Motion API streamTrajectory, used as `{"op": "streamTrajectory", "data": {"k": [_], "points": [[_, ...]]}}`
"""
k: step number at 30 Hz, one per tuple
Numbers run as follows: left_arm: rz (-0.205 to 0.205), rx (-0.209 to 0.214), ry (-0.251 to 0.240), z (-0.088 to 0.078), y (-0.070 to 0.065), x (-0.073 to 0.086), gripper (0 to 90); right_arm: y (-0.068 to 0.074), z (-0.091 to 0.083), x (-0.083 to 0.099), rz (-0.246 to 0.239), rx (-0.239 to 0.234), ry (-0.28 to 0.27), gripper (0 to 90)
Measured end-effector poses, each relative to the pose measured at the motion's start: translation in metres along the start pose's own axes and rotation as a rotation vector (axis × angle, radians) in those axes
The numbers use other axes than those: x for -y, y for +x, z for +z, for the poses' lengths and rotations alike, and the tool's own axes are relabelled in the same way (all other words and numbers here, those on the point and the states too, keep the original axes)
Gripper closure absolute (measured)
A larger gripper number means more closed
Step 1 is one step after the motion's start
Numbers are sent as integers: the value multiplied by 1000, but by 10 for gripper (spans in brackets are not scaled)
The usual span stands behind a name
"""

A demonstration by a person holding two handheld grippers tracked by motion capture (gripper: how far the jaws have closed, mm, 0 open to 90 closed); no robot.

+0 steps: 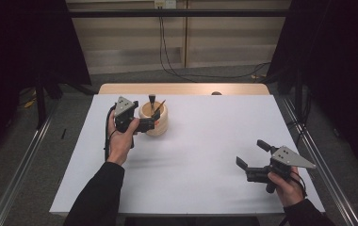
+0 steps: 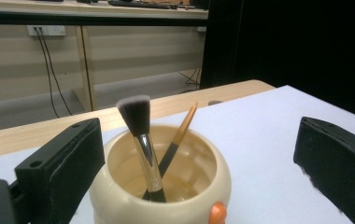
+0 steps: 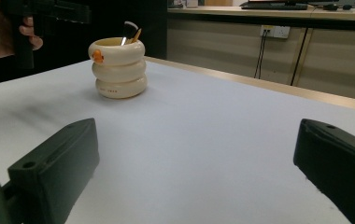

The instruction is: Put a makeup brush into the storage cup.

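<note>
My left gripper (image 1: 150, 123) is spread wide around the cream holder (image 2: 161, 186), at eleven o'clock on the white table (image 1: 205, 155). One jaw sits just beside its rim. Inside lean a makeup brush (image 2: 140, 140) and a thin orange-tipped brush (image 2: 180, 137). My right gripper (image 1: 251, 154), also spread, hovers at four o'clock, well apart.

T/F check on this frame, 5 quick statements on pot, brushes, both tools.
1. The pot holds two brushes. True.
2. The left tool is shut on the pot. False: its jaws stand open, up at the pot.
3. The right tool is open and holds nothing. True.
4. The pot lies on its side. False: it stands upright on the table.
5. The fluffy brush lies on the table. False: it stands in the pot, crossing the thin brush.
</note>
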State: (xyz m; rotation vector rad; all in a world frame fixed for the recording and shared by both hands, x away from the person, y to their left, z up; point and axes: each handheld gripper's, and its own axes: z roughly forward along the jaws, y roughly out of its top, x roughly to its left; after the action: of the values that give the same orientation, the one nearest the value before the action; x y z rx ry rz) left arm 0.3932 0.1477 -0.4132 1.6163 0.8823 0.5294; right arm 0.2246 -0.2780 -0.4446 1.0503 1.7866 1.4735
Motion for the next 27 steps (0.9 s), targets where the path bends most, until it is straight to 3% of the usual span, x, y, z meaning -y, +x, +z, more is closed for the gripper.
{"op": "streamTrajectory", "data": {"k": [4,6,13,16,22,27], "points": [[2,8,-3,-6,-3,1,18,0,0,0,-7,2,2,0],[18,-16,-4,-9,-3,-1,19,0,0,0,-10,-1,6,0],[11,1,-29,-20,-8,-5,15,0,0,0,-6,6,4,0],[25,0,-23,-23,-10,-6,18,0,0,0,-10,-4,7,0],[16,8,-22,-34,-12,0,15,0,-1,0,-6,1,7,0],[43,5,-12,-43,-17,2,15,0,-1,0,-6,2,7,0]]}}
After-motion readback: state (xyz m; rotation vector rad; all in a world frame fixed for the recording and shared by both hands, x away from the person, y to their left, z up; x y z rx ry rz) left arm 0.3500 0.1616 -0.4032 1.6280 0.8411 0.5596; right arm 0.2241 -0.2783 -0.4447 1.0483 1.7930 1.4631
